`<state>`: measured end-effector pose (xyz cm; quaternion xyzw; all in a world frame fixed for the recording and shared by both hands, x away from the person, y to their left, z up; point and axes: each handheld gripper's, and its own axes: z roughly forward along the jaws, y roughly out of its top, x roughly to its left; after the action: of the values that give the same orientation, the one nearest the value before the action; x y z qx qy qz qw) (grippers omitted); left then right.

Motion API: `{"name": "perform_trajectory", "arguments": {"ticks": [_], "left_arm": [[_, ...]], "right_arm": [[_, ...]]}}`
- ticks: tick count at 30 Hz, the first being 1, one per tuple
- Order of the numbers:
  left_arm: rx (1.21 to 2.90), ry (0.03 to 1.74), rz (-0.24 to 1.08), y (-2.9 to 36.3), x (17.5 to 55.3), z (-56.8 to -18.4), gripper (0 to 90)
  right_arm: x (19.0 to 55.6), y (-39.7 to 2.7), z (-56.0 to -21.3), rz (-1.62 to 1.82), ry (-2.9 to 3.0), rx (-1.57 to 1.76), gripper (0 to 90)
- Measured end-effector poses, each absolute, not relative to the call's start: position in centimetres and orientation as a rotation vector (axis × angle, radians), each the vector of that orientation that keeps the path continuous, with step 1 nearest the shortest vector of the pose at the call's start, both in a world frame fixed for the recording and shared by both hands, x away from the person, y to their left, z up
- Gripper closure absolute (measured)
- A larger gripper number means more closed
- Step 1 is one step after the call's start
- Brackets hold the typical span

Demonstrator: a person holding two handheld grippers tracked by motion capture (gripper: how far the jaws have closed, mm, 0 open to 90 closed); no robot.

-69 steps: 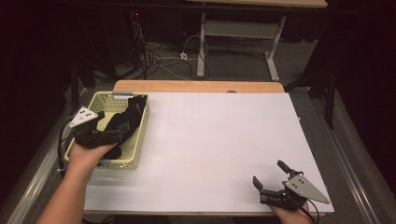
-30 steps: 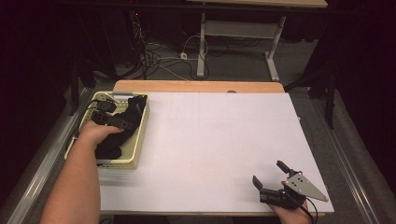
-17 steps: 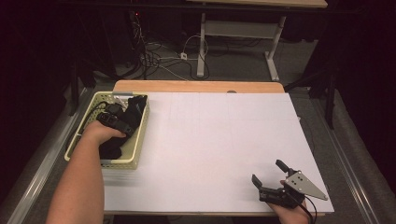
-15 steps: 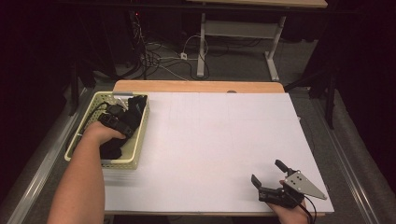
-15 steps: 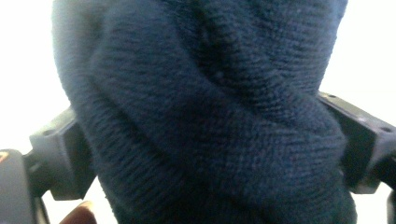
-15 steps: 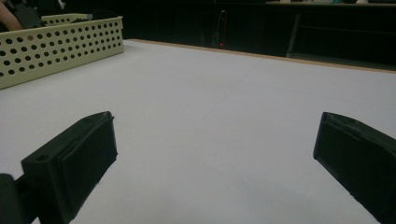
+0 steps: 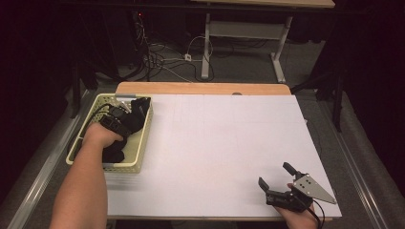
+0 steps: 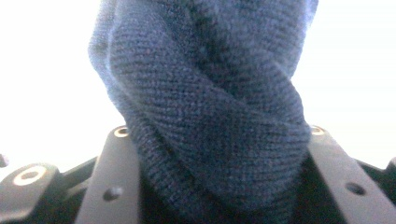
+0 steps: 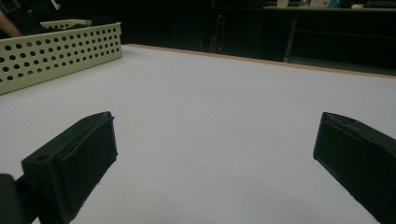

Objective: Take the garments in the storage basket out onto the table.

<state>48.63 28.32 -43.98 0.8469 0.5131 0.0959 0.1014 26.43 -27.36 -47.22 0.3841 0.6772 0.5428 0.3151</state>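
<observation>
Your left gripper [image 7: 116, 120] is down inside the basket [image 7: 138, 157] at the table's [image 7: 224, 143] left edge, buried in the dark cloth [image 7: 136, 114] that lies there. Its jaws have just been closing, and in the left gripper view a thick fold of the navy knit cloth [image 8: 210, 121] sits squeezed between them, bulging out above the tips, so you are pinching the cloth. In the high view the cloth is a black heap in the basket's far half, with more of it under your left hand [image 7: 100, 136] (the weave is too dark there to trace its edges).

Your right gripper [image 7: 277, 180] rests at the table's near right corner, well apart from the basket. Its jaws are spread wide with nothing but bare white table between them, as the right gripper view [image 9: 215, 154] shows. From there the perforated basket [image 9: 56, 51] stands far off to the left
</observation>
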Motion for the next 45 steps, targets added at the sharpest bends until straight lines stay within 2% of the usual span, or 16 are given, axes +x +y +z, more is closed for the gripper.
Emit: {"name": "perform_trajectory", "arguments": {"ticks": [11, 19, 28, 42, 45], "left_arm": [[2.44, 1.615, 0.162, 28.6, 48.3, -40.6, 56.8], [2.515, 1.573, 0.205, 28.2, 47.4, -36.9, 56.7], [2.581, 1.61, 0.209, 27.8, 47.1, -33.6, 56.7], [2.647, 1.662, 0.176, 27.6, 46.4, -31.5, 57.1], [2.66, 1.67, 0.234, 27.7, 46.1, -30.9, 57.1]], "right_arm": [[26.4, -27.2, -47.2, 1.434, 1.789, 1.004, 0.4], [26.4, -27.2, -47.1, 1.438, 1.788, 1.001, 0.5], [26.3, -27.3, -46.8, 1.444, 1.783, 0.991, 0.5], [26.2, -27.4, -46.6, 1.452, 1.777, 0.993, 0.7], [26.1, -27.4, -46.5, 1.453, 1.776, 0.992, 0.7]]}}
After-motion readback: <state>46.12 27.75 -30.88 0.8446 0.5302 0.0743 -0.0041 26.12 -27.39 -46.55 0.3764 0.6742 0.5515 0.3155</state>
